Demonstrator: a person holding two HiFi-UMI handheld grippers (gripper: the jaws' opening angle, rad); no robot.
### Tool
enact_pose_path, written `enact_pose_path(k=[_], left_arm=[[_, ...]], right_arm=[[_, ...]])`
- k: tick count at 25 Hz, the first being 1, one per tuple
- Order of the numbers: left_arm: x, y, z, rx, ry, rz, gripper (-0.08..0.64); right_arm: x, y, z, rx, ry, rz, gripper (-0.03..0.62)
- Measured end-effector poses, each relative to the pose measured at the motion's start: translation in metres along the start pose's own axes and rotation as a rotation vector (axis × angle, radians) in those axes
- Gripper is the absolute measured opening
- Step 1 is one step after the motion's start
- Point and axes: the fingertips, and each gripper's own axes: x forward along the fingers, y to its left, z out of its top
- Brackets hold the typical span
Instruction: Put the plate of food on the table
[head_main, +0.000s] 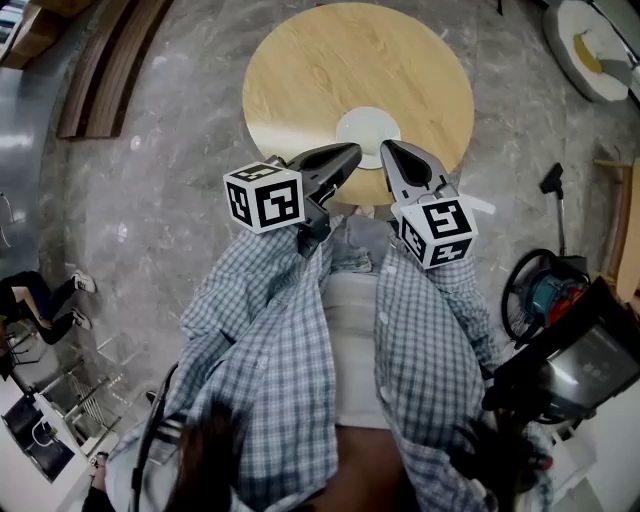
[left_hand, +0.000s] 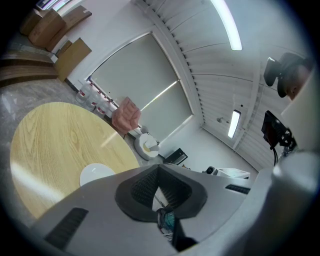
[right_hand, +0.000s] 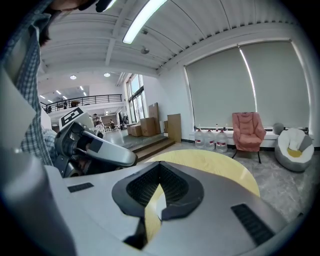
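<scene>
A round white plate lies on the near part of the round wooden table; I see no food on it. My left gripper and right gripper hover side by side over the table's near edge, just short of the plate, tips pointing at it. Both are shut with nothing between the jaws. In the left gripper view the plate shows just left of the closed jaws of that gripper, on the table. The right gripper view shows its closed jaws, the table beyond and the left gripper alongside.
The table stands on a grey marble floor. Wooden steps lie at far left, a white beanbag seat at far right. A power tool and cable sit at my right. A pink armchair and water bottles stand by the window wall.
</scene>
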Motion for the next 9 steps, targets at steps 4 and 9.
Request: enact_pose_path(k=[4, 9], left_arm=[[0.001, 0.0021, 0.0, -0.007, 0.002, 0.006, 0.008], [0.0033, 0.0037, 0.0002, -0.014, 0.001, 0.014, 0.008]], right_arm=[[0.0004, -0.0005, -0.0023, 0.002, 0.01, 0.0, 0.008], [0.0012, -0.0034, -0.0026, 0.002, 0.014, 0.003, 0.008]])
